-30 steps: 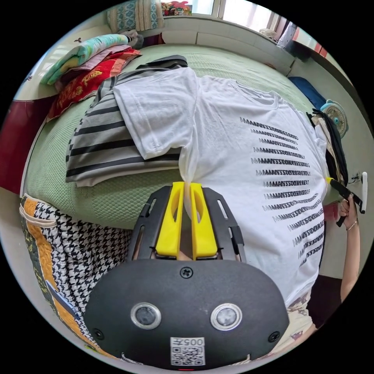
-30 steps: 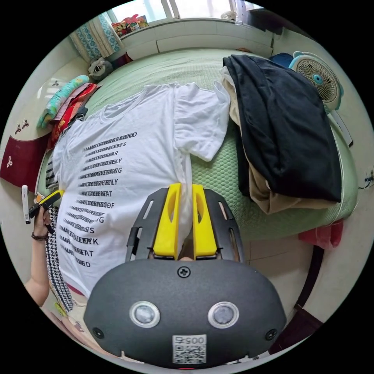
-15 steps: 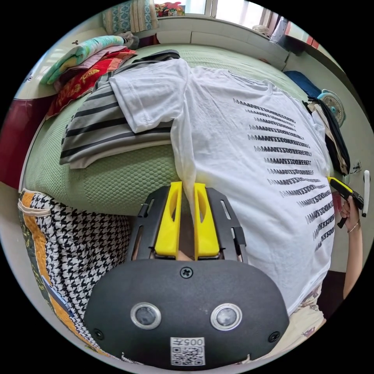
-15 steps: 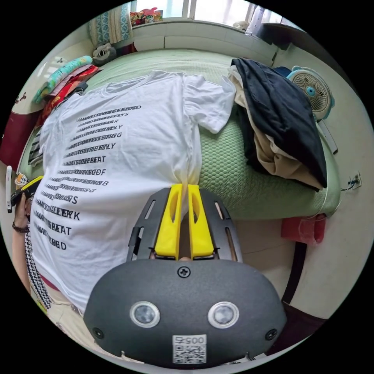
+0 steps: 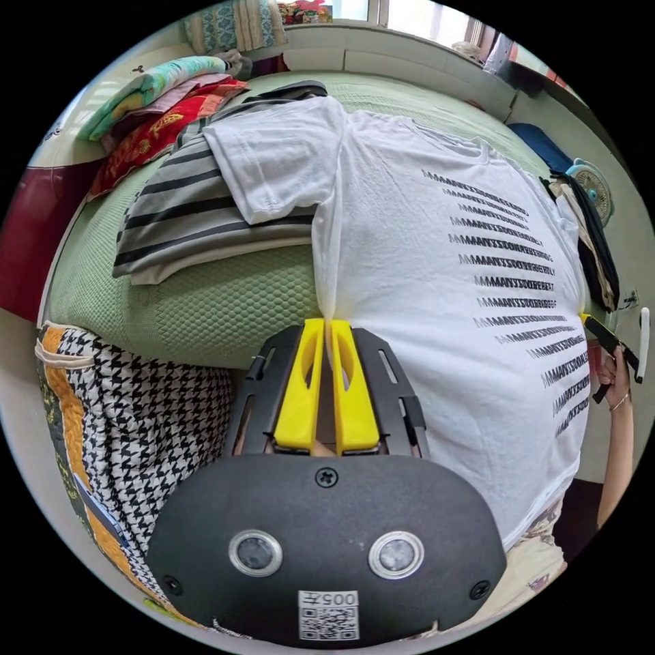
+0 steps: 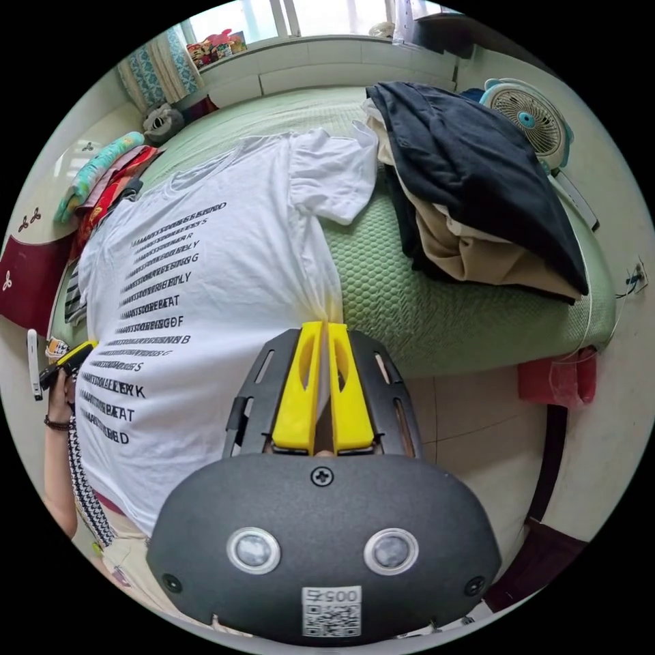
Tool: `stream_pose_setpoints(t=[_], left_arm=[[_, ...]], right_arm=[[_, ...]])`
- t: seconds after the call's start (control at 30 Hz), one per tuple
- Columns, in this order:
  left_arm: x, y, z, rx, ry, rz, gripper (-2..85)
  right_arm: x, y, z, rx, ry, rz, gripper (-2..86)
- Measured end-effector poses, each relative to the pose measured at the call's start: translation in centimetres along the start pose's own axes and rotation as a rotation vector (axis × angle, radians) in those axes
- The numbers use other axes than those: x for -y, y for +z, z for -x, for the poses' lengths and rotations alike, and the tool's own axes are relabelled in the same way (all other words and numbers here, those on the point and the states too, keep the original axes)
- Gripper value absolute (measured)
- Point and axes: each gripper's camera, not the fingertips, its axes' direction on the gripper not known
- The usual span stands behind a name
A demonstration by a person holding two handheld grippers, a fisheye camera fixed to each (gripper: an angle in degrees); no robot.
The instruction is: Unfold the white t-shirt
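Note:
The white t-shirt (image 5: 423,266) with rows of black lettering lies spread face up over the green bed, its lower part hanging off the near edge. My left gripper (image 5: 328,326) is shut on one side seam of the white t-shirt, below the sleeve (image 5: 273,160). My right gripper (image 6: 325,327) is shut on the opposite side seam of the white t-shirt (image 6: 218,286), below the other sleeve (image 6: 332,181). Each gripper appears small in the other's view: right gripper (image 5: 595,329), left gripper (image 6: 76,356), both held by a person's hand.
A striped folded garment (image 5: 198,218) lies under one sleeve. Folded colourful blankets (image 5: 147,112) sit at the bed's far side. A black and beige clothes pile (image 6: 477,198) lies beside the shirt. A small fan (image 6: 529,119) stands past it. A houndstooth cloth (image 5: 136,437) hangs off the bed edge.
Both grippers stay shut on the shirt's side seams. The views have shifted a little; the shirt seems drawn slightly further toward the bed's near edge.

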Motion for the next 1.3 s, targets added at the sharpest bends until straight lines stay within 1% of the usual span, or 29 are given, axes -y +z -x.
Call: stream_pose_setpoints(t=[0.13, 0.2, 0.23, 0.27, 0.33, 0.43, 0.5, 0.6, 0.67, 0.73, 0.8, 0.87, 0.9, 0.97, 1.07, 1.13, 1.3], left_arm=[[-1.8, -1.5, 1.2, -0.059, -0.042, -0.016, 5.1], [-2.9, -2.4, 1.7, -0.107, -0.069, -0.028, 4.7], [-3.7, -2.9, 1.9, -0.135, -0.086, -0.034, 4.3], [-4.1, -3.2, 1.9, -0.137, -0.093, -0.035, 4.0], [-5.5, -4.1, 1.6, -0.089, -0.114, -0.027, 2.0], [-6.9, -5.2, 1.0, -0.039, -0.135, -0.008, 0.2], [-7.4, -6.3, 0.3, -0.052, -0.144, -0.015, -0.3], [-7.1, -9.1, -2.2, -0.104, -0.126, -0.082, -0.6], [-6.6, -10.8, -4.3, -0.153, -0.126, -0.132, -0.6], [-5.8, -12.4, -7.6, -0.24, -0.104, -0.16, -0.6], [-5.4, -12.4, -10.3, -0.264, -0.09, -0.143, -0.6], [-5.1, -11.8, -12.5, -0.23, -0.102, -0.11, -0.6], [-4.9, -11.4, -13.6, -0.188, -0.127, -0.072, -0.6], [-5.0, -11.6, -14.9, -0.129, -0.14, -0.075, -0.6], [-5.4, -12.4, -16.6, -0.061, -0.095, -0.088, -0.6], [-5.6, -12.8, -17.6, -0.026, -0.084, -0.098, -0.6], [-5.7, -13.7, -19.2, 0.001, -0.075, -0.106, -0.6]], right_arm=[[-1.6, -1.0, -0.6, 0.024, 0.013, 0.015, 3.5], [-2.7, -1.6, -1.0, -0.015, 0.028, 0.012, 4.2], [-3.6, -1.9, -0.9, -0.079, 0.021, 0.009, 4.6], [-4.5, -2.1, -0.5, -0.145, 0.006, 0.014, 4.5], [-5.5, -2.1, 0.1, -0.21, 0.003, 0.035, 3.7], [-6.9, -3.0, 1.5, -0.229, 0.014, 0.016, 1.8], [-7.3, -4.0, 2.7, -0.213, 0.033, -0.016, 0.5], [-7.2, -5.7, 5.7, -0.129, 0.06, -0.063, -0.7], [-6.7, -7.1, 9.3, -0.016, 0.072, -0.093, -0.9], [-6.2, -7.8, 12.3, 0.054, 0.103, -0.082, -0.9], [-6.0, -7.6, 15.8, 0.05, 0.126, -0.047, -0.9], [-6.8, -6.6, 20.5, 0.013, 0.089, -0.067, -1.0], [-7.0, -6.2, 21.5, 0.001, 0.08, -0.066, -1.0], [-8.1, -4.8, 24.4, -0.064, 0.04, -0.075, -1.0], [-9.5, -4.2, 26.0, -0.074, -0.008, -0.099, -1.0], [-10.0, -4.2, 26.2, -0.066, 0.002, -0.116, -1.0], [-10.6, -3.8, 26.7, -0.034, 0.0, -0.116, -1.0]])
